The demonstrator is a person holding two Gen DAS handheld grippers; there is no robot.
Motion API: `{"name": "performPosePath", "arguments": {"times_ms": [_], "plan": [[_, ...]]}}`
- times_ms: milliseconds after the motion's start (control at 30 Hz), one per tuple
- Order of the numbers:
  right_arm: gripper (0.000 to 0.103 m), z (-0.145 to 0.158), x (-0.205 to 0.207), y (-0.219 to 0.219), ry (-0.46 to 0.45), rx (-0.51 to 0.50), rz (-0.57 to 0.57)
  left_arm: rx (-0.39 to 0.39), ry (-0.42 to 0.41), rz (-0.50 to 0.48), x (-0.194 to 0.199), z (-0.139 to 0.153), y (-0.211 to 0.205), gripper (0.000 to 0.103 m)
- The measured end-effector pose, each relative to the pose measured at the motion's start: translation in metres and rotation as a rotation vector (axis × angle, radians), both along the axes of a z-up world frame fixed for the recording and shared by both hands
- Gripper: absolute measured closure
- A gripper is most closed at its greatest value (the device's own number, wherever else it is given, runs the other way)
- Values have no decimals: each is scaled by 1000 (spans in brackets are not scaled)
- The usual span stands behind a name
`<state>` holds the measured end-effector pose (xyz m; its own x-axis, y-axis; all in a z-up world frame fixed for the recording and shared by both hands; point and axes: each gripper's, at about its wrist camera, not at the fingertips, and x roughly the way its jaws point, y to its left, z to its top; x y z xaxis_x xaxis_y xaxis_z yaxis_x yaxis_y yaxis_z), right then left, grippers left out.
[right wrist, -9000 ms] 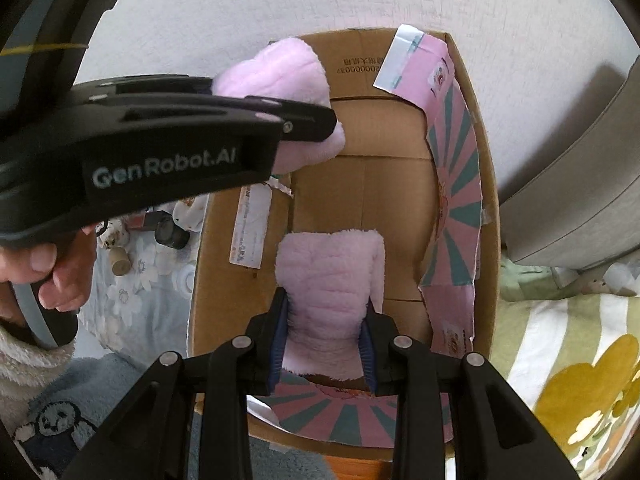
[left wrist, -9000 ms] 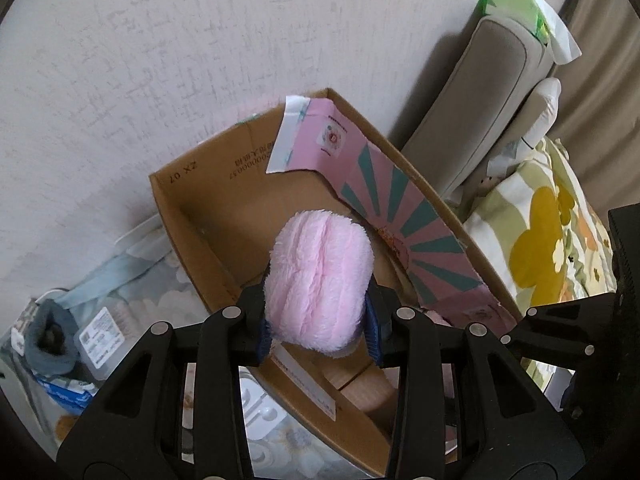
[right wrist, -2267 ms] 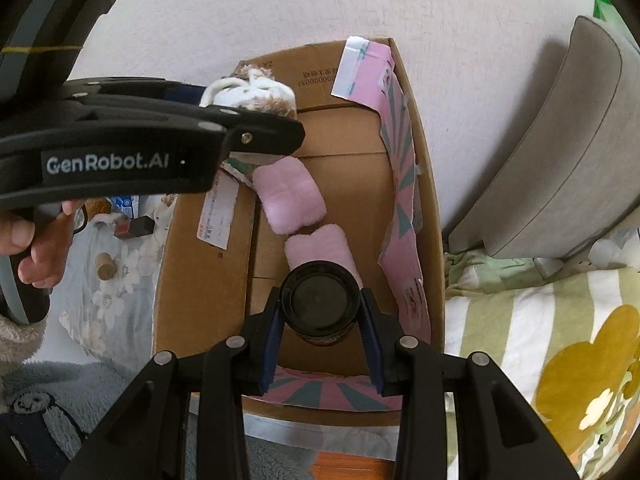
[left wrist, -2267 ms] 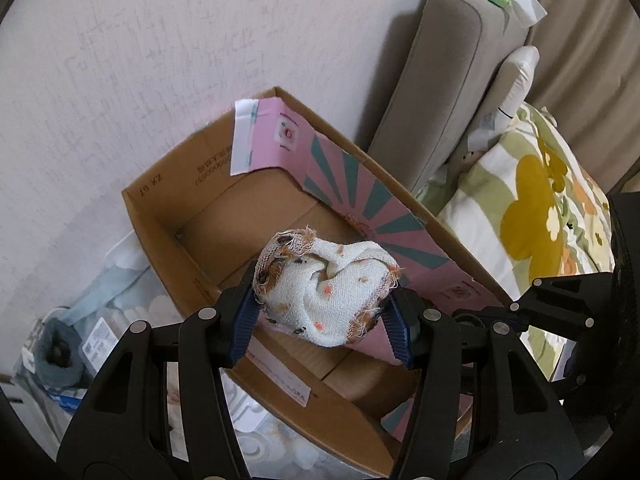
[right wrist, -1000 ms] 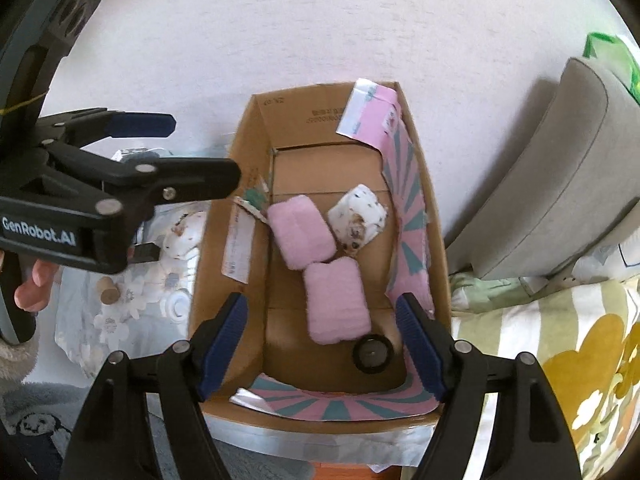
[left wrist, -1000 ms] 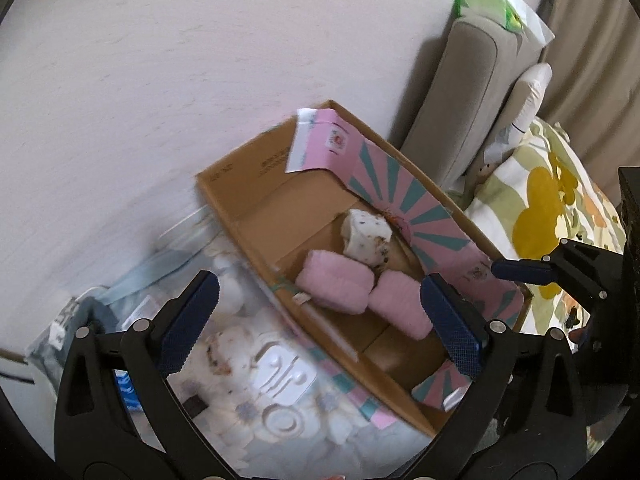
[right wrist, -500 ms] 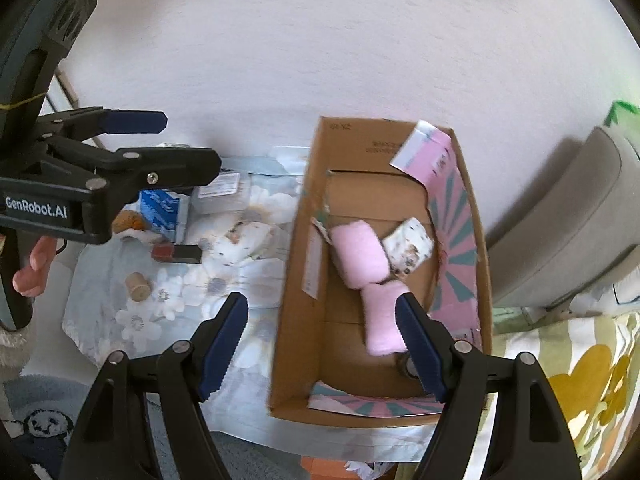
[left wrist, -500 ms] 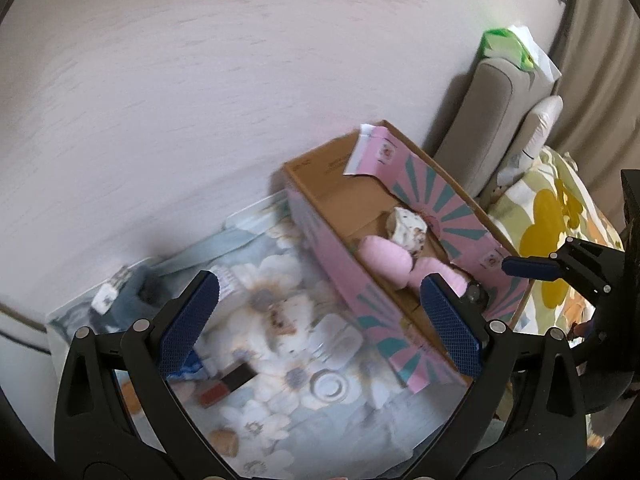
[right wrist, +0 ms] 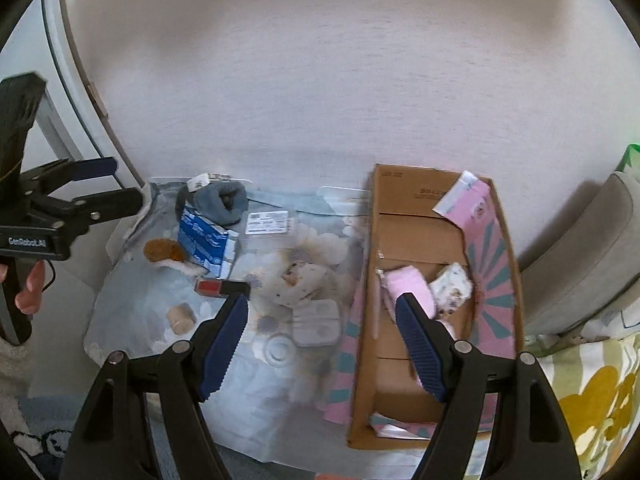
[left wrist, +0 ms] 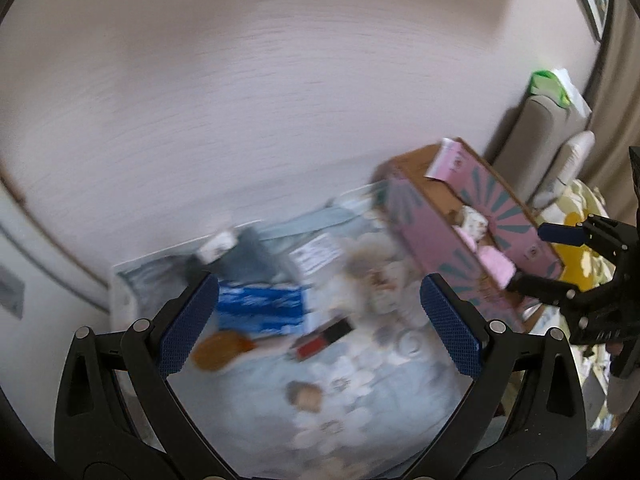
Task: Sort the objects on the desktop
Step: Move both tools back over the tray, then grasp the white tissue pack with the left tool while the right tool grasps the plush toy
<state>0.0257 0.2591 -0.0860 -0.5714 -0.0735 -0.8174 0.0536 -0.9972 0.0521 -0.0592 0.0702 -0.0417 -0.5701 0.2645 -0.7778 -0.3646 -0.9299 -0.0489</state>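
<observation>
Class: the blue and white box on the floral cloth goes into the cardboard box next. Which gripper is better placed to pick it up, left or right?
Probably left. The open left gripper faces the blue and white box; the open right gripper sits nearer the cardboard box.

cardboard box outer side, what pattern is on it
Pink with teal sunburst rays on the cardboard box, best seen in the left wrist view despite blur.

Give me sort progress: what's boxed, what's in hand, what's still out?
Boxed: two pink plush pieces and a speckled cloth bundle lie in the cardboard box. In hand: nothing; left tongs and right tongs are both open and empty. Still on the floral cloth: blue box, grey sock, red-and-black item, cork, grey case.
</observation>
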Motion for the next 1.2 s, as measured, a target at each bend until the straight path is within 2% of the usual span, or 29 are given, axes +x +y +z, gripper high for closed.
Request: {"name": "performPosePath", "arguments": {"times_ms": [133,267,400,533,733,800,1033,1200], "plan": [[31,-17,-5,-16,-27,-47,15,-18,-3,22,11,-13,-27,2],[31,-37,-12,-31,-67,-87,22,-4,-57,51,21,-38,-53,2],[31,-58,-21,-39,-109,-178,-26,43,-114,99,27,-59,-73,2],[31,-79,-31,-47,-133,-185,-92,74,-122,114,21,-74,-82,2],[31,-106,-51,-55,-145,-189,-123,33,-101,70,-15,-101,-68,2],[31,-109,-58,-56,-143,-177,-133,49,-100,72,-30,-106,-70,2],[31,-121,-77,-51,-120,-155,-207,81,-73,143,-92,-103,-77,2],[31,-126,-76,-48,-89,-129,-267,120,-101,203,-135,-108,-79,3]]}}
